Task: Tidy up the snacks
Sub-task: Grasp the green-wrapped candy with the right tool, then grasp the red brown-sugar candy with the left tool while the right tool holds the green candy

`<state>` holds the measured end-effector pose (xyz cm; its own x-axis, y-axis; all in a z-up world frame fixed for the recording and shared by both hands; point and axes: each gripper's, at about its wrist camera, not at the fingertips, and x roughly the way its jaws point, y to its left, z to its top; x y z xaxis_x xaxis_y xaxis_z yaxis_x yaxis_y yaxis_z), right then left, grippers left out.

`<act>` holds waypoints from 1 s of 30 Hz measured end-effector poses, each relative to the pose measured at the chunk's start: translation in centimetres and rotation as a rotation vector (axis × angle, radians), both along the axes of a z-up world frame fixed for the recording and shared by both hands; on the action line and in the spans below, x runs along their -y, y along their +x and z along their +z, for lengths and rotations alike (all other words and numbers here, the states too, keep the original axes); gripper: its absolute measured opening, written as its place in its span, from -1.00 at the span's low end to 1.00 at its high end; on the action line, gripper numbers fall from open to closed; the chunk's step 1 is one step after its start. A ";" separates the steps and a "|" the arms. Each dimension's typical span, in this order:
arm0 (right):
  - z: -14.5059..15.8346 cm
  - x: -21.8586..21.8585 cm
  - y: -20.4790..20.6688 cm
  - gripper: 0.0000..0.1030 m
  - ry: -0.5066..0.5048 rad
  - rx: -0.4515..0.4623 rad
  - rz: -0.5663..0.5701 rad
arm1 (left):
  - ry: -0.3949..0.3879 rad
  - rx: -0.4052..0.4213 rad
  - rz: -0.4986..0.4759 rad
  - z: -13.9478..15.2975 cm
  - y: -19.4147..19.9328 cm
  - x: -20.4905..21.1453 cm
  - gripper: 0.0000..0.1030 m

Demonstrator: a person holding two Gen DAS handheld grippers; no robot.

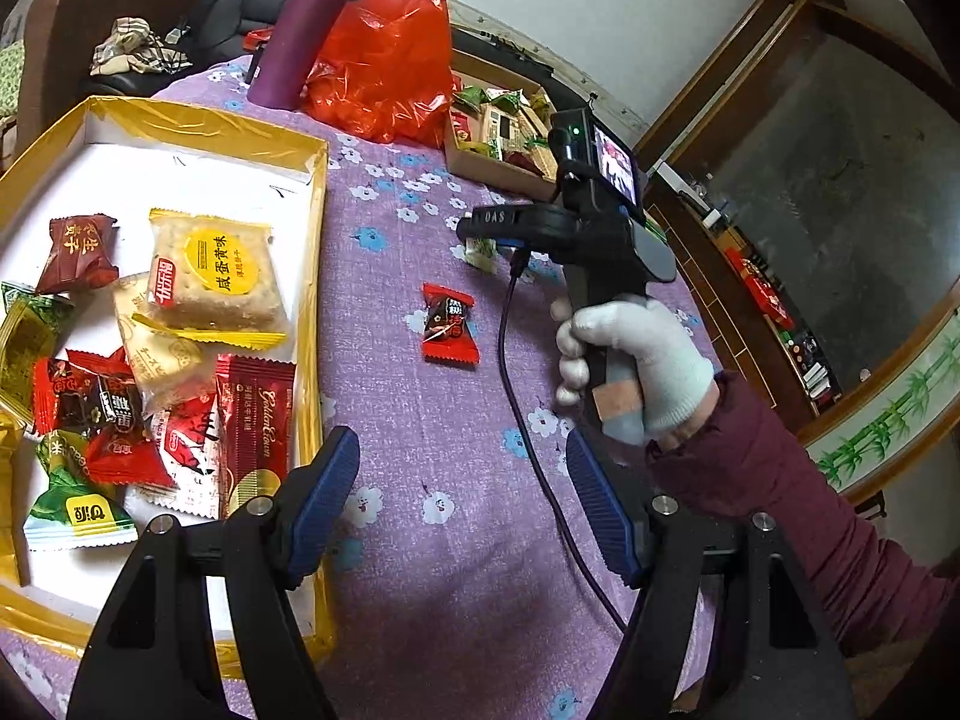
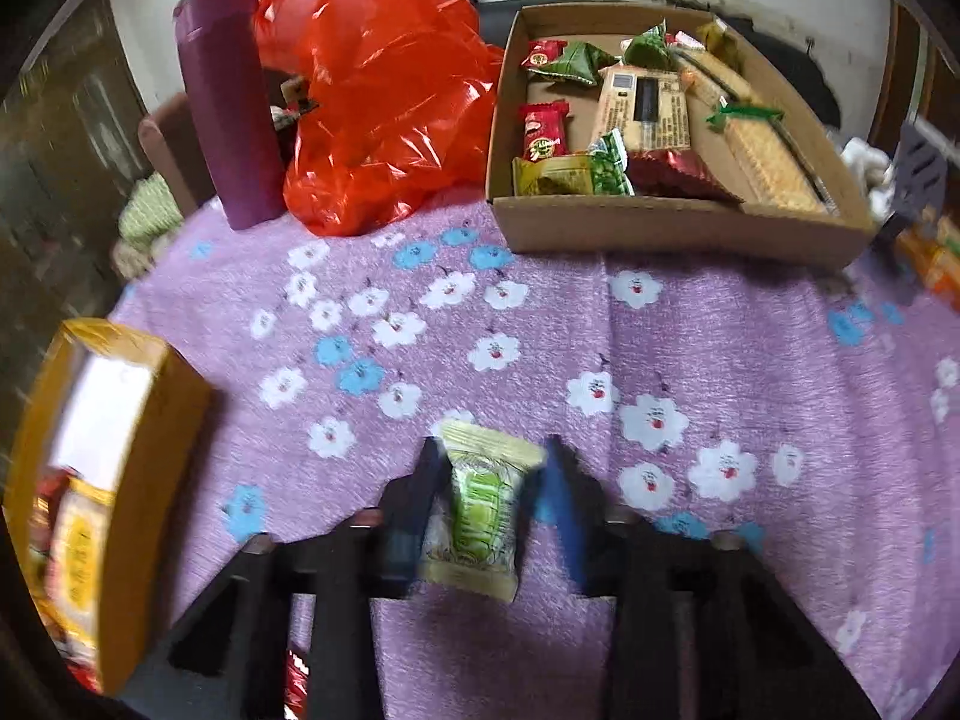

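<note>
My right gripper is shut on a pale green-and-cream snack packet, held above the purple floral cloth. In the left wrist view the right gripper hovers over the table with the packet showing under it. My left gripper is open and empty beside the yellow box, which holds several wrapped snacks. A red wrapped candy lies alone on the cloth. A cardboard box of several snacks stands at the far edge.
A purple bottle and a red plastic bag stand at the back left of the table. The yellow box sits at the left in the right wrist view. A black cable trails across the cloth.
</note>
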<state>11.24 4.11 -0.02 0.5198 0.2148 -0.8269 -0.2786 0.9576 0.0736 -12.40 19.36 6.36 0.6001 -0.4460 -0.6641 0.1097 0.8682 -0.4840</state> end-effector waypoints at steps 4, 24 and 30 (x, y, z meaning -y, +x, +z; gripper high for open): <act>0.3 1.4 -2.1 -0.41 -0.012 0.001 0.022 | 0.009 -0.005 -0.024 0.0 0.3 1.3 0.38; 0.8 11.8 -9.2 -0.39 0.185 0.057 0.001 | 0.337 -0.058 -0.035 -2.1 9.5 8.9 0.38; 0.3 11.9 -9.0 -0.39 0.240 0.015 0.003 | 0.468 -0.061 -0.041 -3.9 11.9 9.8 0.28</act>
